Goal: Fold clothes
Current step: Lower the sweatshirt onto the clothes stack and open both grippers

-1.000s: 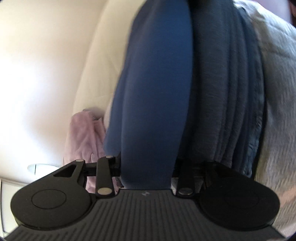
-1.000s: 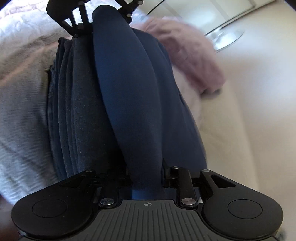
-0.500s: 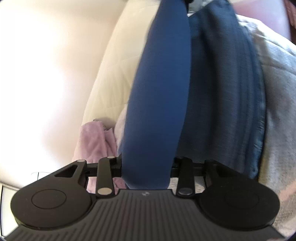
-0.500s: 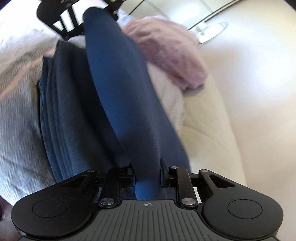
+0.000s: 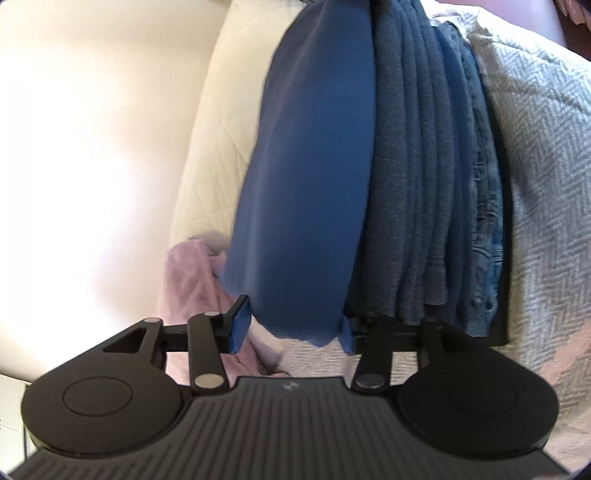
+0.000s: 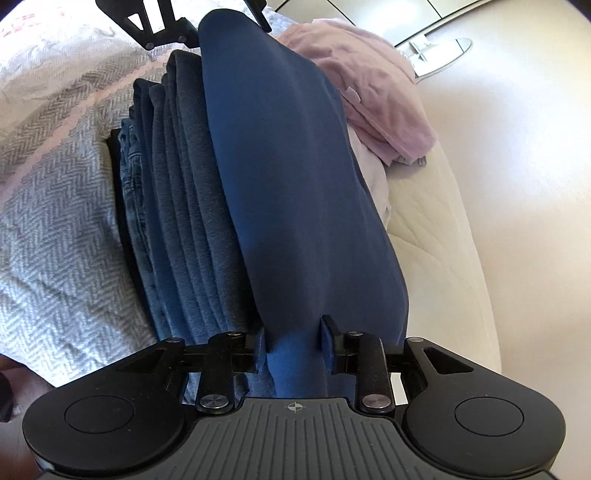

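Note:
A folded blue garment (image 5: 310, 177) lies against a stack of folded dark-blue and denim clothes (image 5: 436, 184) on the bed. My left gripper (image 5: 291, 325) is open, its jaws spread wide to either side of the garment's near end. In the right wrist view the same blue garment (image 6: 295, 184) rests on the stack (image 6: 177, 206). My right gripper (image 6: 295, 343) is partly open around its other end, and the cloth sits loose between the jaws. The left gripper (image 6: 177, 22) shows at the top of that view.
A grey herringbone blanket (image 5: 546, 147) covers the bed under the stack (image 6: 55, 240). A pink garment (image 6: 376, 92) lies crumpled beside the stack, above the cream mattress edge (image 6: 436, 229). The pale floor (image 6: 524, 147) lies beyond the bed.
Both grippers were shut on the blue garment's ends; now both have opened and let it go. The garment has come down onto the stack.

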`<state>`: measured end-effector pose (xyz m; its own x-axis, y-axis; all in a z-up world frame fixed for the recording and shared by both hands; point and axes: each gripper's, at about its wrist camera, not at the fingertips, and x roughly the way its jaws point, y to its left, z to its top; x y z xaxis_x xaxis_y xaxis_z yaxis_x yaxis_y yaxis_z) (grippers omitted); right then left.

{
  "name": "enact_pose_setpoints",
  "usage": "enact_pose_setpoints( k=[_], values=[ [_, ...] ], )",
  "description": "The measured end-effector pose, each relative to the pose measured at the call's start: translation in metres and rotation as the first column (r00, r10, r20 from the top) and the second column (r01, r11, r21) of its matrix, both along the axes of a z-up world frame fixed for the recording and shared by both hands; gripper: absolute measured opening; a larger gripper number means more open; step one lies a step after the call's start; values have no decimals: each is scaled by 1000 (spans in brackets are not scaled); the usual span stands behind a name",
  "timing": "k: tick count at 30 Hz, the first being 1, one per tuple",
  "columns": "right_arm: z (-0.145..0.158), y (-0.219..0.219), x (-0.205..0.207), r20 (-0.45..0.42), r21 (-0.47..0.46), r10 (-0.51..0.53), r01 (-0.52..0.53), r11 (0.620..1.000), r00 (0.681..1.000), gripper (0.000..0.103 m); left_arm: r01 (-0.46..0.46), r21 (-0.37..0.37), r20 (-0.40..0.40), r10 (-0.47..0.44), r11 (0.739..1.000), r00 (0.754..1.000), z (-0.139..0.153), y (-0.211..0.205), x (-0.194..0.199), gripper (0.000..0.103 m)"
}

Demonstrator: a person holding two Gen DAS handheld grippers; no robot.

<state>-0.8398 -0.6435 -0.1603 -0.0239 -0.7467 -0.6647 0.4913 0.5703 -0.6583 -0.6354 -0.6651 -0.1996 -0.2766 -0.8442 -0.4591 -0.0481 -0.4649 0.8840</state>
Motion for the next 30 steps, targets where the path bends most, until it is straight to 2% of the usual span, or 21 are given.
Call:
enact_pose_setpoints(
  k=[3, 5, 7, 12, 15, 19, 20, 23, 25, 27, 28, 30],
  values=[
    [3, 0, -6, 42, 20, -22, 21, 1000, 999, 28, -21, 19, -15, 21, 1000, 1000, -2, -1, 1, 29],
    [6, 6, -11, 61, 30, -36, 34, 999, 997, 21, -33, 25, -39, 34, 999, 999, 6, 6, 4, 28],
    [11, 11, -11, 77, 40, -47, 44, 998, 996, 20, -38, 30, -51, 40, 999, 998, 9, 12, 7, 28],
    [-3, 13, -1, 72, 51, -41, 38, 998, 997, 21, -40, 14, 15, 40, 999, 999, -13, 1, 6, 29],
    [-8, 7, 5, 53, 33, -40, 39, 999, 998, 22, -46, 29, 14, 46, 999, 999, 1, -1, 6, 33],
    [2, 11, -2, 48, 34, -68, 66, 997, 997, 24, -69, 65, 18, 68, 995, 998, 19, 3, 11, 34],
    [-5, 9, 5, 41, 36, -75, 73, 997, 996, 25, -91, 81, 8, 91, 993, 996, 24, 5, 15, 34],
    [1, 19, 0, 50, 34, -101, 99, 994, 994, 27, -148, 125, -30, 153, 981, 988, 41, 10, 28, 34],
    [-1, 26, 1, 62, 36, -129, 127, 991, 990, 27, -178, 162, -87, 193, 971, 977, 58, 15, 26, 34],
    [5, 32, -3, 98, 48, -170, 166, 985, 981, 27, -192, 191, -163, 224, 963, 961, 77, 17, 20, 33],
    [8, 35, -3, 129, 57, -195, 189, 980, 972, 27, -190, 201, -204, 231, 961, 951, 90, 16, 43, 33],
    [15, 41, -4, 193, 75, -246, 235, 969, 950, 28, -183, 236, -271, 245, 954, 931, 108, 0, 42, 33]
  ],
)
